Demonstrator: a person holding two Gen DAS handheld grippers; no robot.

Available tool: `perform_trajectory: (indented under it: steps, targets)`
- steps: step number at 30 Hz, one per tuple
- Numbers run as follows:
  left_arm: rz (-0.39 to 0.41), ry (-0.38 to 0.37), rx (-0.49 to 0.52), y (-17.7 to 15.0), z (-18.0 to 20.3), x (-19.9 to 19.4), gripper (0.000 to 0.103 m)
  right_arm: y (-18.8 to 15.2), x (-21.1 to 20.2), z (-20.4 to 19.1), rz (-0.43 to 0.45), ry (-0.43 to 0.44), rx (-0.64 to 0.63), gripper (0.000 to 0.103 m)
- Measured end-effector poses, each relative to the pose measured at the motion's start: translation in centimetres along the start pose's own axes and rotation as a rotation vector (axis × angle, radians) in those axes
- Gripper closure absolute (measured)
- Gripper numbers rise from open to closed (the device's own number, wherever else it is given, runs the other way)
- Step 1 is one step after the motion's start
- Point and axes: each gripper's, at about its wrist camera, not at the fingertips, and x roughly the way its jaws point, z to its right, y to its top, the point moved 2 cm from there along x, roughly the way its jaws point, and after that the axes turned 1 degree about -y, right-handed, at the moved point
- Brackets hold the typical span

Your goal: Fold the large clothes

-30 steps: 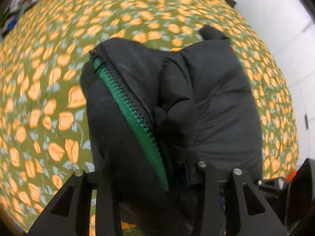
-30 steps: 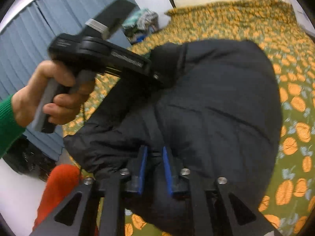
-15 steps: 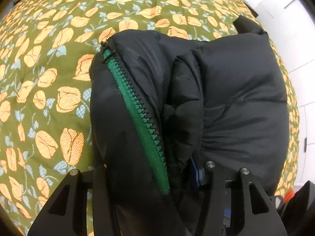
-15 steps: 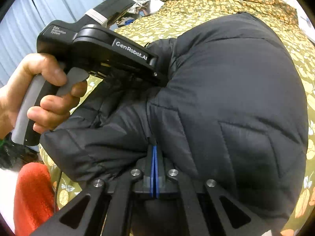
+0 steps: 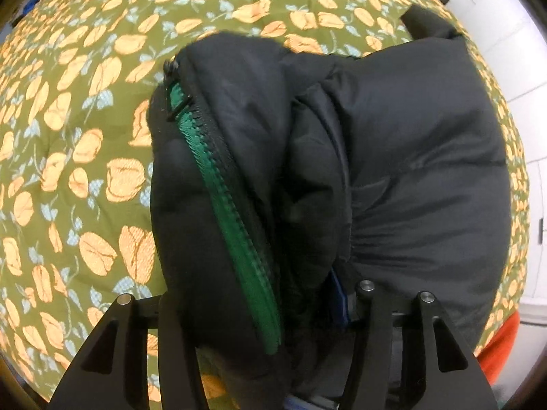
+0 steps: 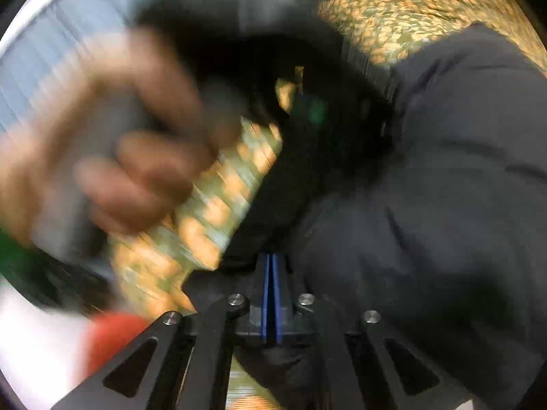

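A black puffer jacket [image 5: 410, 171] with a green zipper [image 5: 236, 225] lies bunched on the flowered bedspread [image 5: 68, 136]. My left gripper [image 5: 259, 304] points steeply down over it. A thick fold of the jacket fills the gap between its jaws, which are opening. My right gripper [image 6: 270, 256] is shut, its blue pads [image 6: 265, 290] together, pinching the jacket [image 6: 444, 188] at its near edge. A person's hand [image 6: 136, 157], blurred, holds the left gripper's handle to the left in the right wrist view.
The bedspread [image 6: 393, 17] stretches far beyond the jacket. A blue curtain [image 6: 51, 51] hangs at the upper left. Something orange-red [image 5: 502, 341] shows past the bed's edge at the lower right, beside a white wall [image 5: 512, 34].
The left gripper sank closer to the jacket and its jaws widened around the fold. The right gripper's pads closed together, then it swept sideways, blurring its view.
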Motion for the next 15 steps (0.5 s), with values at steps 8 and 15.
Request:
perform_trajectory:
  steps: [8,15]
  targets:
    - [0.098,-0.214,-0.181,-1.1,-3.7,2.0,0.044,-1.0,1.4,-1.6,-0.007,-0.107,-0.126,0.103]
    - [0.144,-0.271,-0.212,-1.1,-4.5,2.6,0.043,2.7,-10.8,0.4,0.008,-0.027,-0.010,0.099]
